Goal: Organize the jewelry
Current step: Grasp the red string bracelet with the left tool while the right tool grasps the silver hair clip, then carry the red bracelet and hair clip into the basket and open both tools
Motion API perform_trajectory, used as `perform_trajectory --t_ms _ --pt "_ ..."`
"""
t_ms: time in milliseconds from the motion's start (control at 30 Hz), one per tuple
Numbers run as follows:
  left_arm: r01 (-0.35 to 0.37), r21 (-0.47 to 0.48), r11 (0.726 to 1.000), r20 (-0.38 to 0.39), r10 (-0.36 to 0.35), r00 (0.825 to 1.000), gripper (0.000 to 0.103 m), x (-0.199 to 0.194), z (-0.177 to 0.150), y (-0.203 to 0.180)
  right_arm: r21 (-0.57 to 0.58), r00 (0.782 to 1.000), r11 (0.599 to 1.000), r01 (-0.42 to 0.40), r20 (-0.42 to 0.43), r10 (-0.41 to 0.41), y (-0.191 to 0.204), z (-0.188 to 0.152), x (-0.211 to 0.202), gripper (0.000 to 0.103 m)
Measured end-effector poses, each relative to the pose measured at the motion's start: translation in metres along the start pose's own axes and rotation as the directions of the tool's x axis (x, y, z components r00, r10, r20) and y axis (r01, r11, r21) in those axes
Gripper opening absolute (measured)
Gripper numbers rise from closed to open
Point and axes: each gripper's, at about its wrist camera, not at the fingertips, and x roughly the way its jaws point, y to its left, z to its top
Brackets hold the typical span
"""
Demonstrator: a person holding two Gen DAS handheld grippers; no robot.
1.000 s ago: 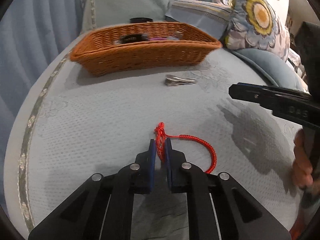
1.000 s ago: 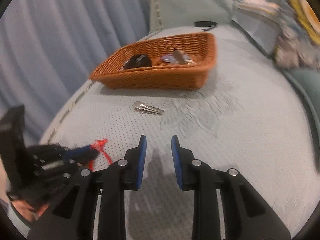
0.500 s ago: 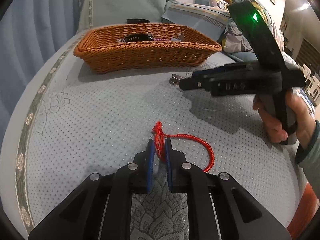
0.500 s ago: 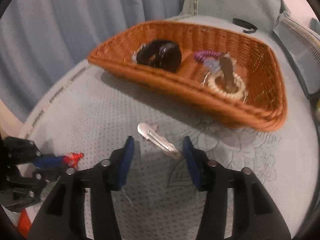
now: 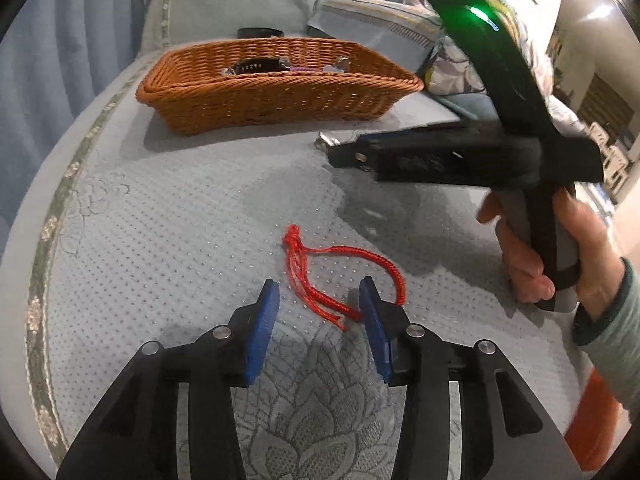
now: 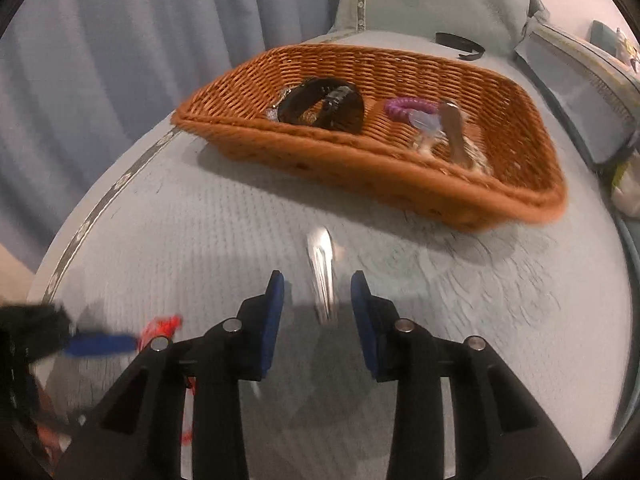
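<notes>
A red cord bracelet (image 5: 340,276) lies on the pale bedspread between the jaws of my left gripper (image 5: 318,294). Those jaws are opening, and neither blue pad presses on the cord. A silver hair clip (image 6: 322,272) lies in front of the wicker basket (image 6: 360,160), lengthwise between the jaws of my right gripper (image 6: 317,282). These jaws are closing, with a gap still showing on each side of the clip. In the left wrist view the right gripper (image 5: 344,152) reaches in from the right, and only the clip's end (image 5: 329,138) shows past its tip.
The basket (image 5: 276,96) holds a black piece (image 6: 320,106), a purple coil tie (image 6: 404,106) and other small items. A black band (image 6: 458,44) lies beyond it. Pillows (image 5: 460,60) stand at the back right, a blue curtain (image 6: 120,40) at the left. A hand (image 5: 532,248) holds the right gripper.
My left jaws have parted and let go of the red cord, which now lies loose on the bedspread. My right gripper has moved in over the silver clip, which now lies between its jaws.
</notes>
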Motion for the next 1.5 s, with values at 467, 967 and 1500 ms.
perform_trajectory --t_ms 467,967,1500 --pt "-0.035 0.024 0.999 0.086 0.033 0.996 0.002 -0.007 0.0 -0.004 0.015 0.997 1.0 -0.024 0.07 0.023 -0.002 -0.034 -0.037 0.014" --pt "-0.037 -0.007 0.999 0.25 0.037 0.967 0.002 -0.037 0.012 -0.012 0.105 0.981 0.994 -0.04 0.194 0.018 -0.02 -0.052 -0.089 0.014" --pt "-0.123 -0.069 0.99 0.441 0.141 0.886 0.002 -0.045 0.156 0.031 0.151 0.957 0.988 -0.013 0.289 -0.032 -0.053 0.094 -0.085 0.014"
